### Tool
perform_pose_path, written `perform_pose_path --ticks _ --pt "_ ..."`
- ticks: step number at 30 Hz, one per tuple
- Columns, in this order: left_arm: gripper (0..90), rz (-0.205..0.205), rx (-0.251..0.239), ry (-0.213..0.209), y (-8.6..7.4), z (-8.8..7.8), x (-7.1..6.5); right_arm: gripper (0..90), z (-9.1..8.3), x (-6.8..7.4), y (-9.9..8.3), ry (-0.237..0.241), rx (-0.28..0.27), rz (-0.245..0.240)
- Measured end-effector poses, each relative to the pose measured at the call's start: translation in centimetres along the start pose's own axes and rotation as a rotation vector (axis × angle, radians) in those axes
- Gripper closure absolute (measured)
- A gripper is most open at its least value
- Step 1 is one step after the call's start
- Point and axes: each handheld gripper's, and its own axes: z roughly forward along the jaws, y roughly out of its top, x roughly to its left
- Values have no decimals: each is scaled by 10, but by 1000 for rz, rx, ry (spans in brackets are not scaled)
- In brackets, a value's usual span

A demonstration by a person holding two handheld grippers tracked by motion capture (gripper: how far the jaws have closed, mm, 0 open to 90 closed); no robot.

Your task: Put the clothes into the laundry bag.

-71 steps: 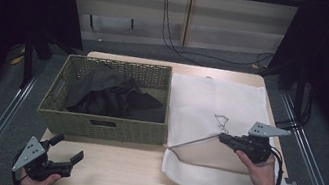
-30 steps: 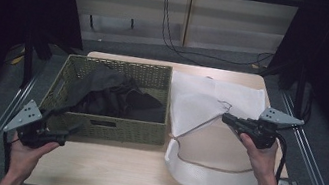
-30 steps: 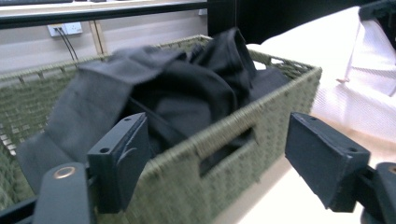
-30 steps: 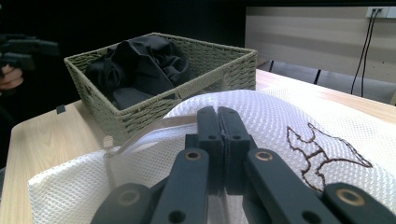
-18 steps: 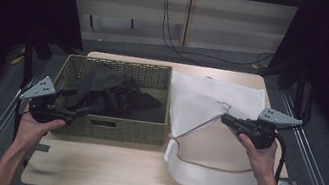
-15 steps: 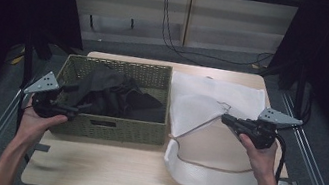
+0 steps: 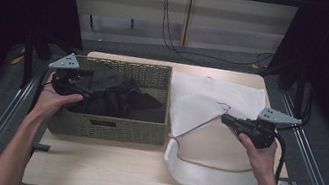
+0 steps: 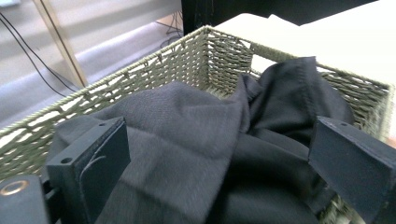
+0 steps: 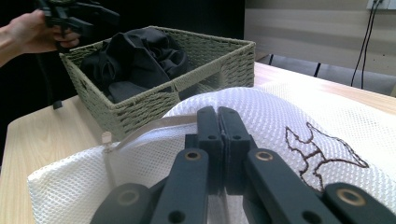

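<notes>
A woven olive basket point(image 7: 111, 126) on the left half of the table holds crumpled dark clothes point(image 7: 116, 94). My left gripper point(image 7: 89, 83) hovers over the basket's left rim, pointing in. Its jaws have just been opening and stand open in the left gripper view point(image 8: 224, 140), with dark cloth point(image 8: 187, 121) lying below and between them, unpressed. A white mesh bag point(image 7: 212, 100) lies to the right of the basket. My right gripper point(image 7: 225, 119) is shut on the bag's upper layer point(image 9: 289, 112) and holds it lifted, so the bag's mouth gapes toward the basket point(image 9: 154, 100).
The pale wooden table point(image 7: 103, 173) has bare room in front of the basket. Metal rails point(image 7: 1, 116) run along both sides of the table. Cables point(image 7: 175, 43) trail over the floor beyond the far edge. A dark stitched mark point(image 9: 322, 149) shows on the bag.
My left hand has gone from the table's front left corner up and away to the basket's left rim, its jaws spreading. My right gripper lifted the bag's layer earlier and has since stayed still.
</notes>
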Motion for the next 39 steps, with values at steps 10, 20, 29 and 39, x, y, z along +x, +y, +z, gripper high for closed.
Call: perform_pose_path --ticks 10,20,29,39 --pt "15 27 123 -74 -5 38 7 891 1 -1 -2 3 10 3" --pt "0 107 252 -80 -17 56 4 892 2 -1 -2 0 12 8" --pt "0 188 323 -85 -20 69 8 892 7 0 -5 -3 40 5" --pt "0 180 404 -93 -30 84 12 891 7 -1 -5 -9 50 7"
